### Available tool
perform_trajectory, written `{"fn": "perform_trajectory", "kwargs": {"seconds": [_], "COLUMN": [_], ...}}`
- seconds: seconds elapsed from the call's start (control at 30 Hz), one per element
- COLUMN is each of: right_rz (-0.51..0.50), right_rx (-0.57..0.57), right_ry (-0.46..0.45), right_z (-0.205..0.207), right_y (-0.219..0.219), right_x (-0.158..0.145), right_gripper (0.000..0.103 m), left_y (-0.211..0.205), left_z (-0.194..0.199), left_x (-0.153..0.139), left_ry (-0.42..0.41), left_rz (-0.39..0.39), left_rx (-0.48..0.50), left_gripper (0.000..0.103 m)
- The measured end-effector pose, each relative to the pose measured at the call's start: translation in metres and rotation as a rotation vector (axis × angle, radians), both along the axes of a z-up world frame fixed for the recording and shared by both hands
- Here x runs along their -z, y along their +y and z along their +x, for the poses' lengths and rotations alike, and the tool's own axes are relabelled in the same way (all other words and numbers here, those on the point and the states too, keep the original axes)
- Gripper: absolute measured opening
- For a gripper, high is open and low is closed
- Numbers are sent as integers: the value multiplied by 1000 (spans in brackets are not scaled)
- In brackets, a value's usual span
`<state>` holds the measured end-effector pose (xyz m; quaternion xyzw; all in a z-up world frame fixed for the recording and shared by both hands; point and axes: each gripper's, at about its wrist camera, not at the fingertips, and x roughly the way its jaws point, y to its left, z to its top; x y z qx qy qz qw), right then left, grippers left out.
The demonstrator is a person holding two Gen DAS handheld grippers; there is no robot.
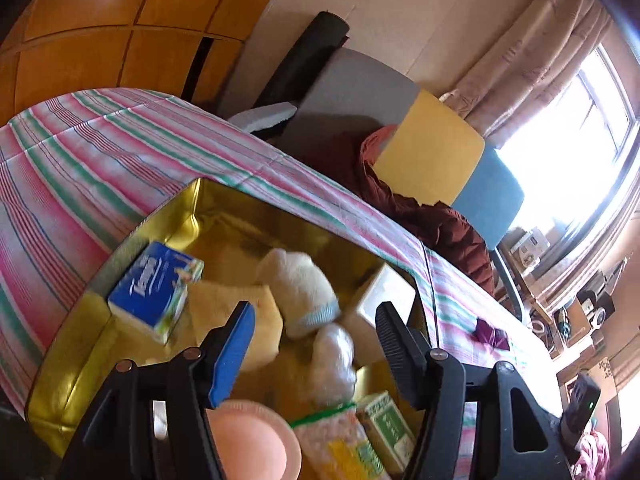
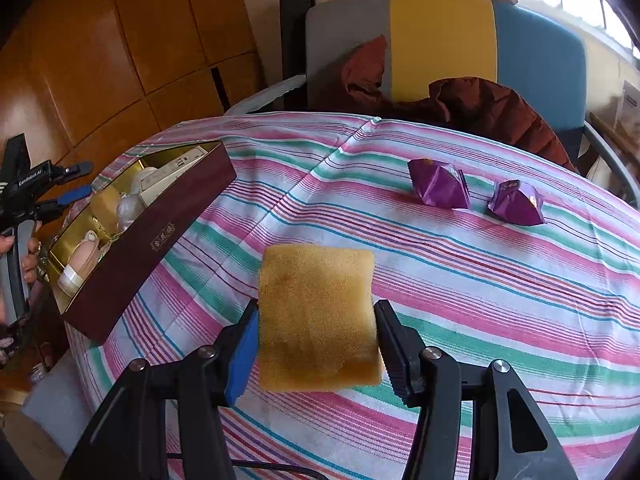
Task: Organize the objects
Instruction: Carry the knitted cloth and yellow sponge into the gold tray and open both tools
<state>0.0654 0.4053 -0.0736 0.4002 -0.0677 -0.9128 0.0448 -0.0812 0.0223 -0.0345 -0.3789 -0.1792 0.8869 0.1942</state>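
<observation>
My right gripper (image 2: 316, 328) is shut on a yellow sponge (image 2: 316, 316) and holds it above the striped tablecloth (image 2: 460, 264). Two purple snack packets (image 2: 438, 184) (image 2: 516, 202) lie on the cloth beyond it. A maroon box with a gold inside (image 2: 160, 232) stands at the left. My left gripper (image 1: 316, 332) is open and empty above this box (image 1: 176, 216). Inside lie a blue tissue pack (image 1: 154, 288), a yellow sponge (image 1: 236, 308), a white sock (image 1: 300, 288), a clear wrapped item (image 1: 334, 360), a green carton (image 1: 386, 424) and a pink puff (image 1: 248, 440).
A chair with grey, yellow and blue panels (image 2: 440, 40) stands behind the table with a dark red jacket (image 2: 500, 112) on it. Wooden cabinets (image 2: 100, 60) are at the left. A window (image 1: 580, 128) and a cluttered shelf (image 1: 580, 308) are at the right.
</observation>
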Motion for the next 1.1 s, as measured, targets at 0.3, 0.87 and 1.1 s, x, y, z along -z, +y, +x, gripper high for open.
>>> {"fn": "perform_trajectory", "kwargs": {"seconds": [0.3,0.87,1.1], "right_rz": [-79,-147,-138], "right_rx": [-92,-343,-338], "right_ry": [4,-75,-232], "right_z": [-16,-105,-143], "right_y": [-53,-245,-273], "right_x": [-32,-48,-18], "right_gripper": [56,57,57], "left_y": [-19,-80,-91], "left_z": [23,19,17], "left_x": [3,-13,-21], "left_ry": [26,39,55], "left_rz": [-7,102,118], "left_rx": [-13,-195,-224], "left_gripper": [64,64,64]}}
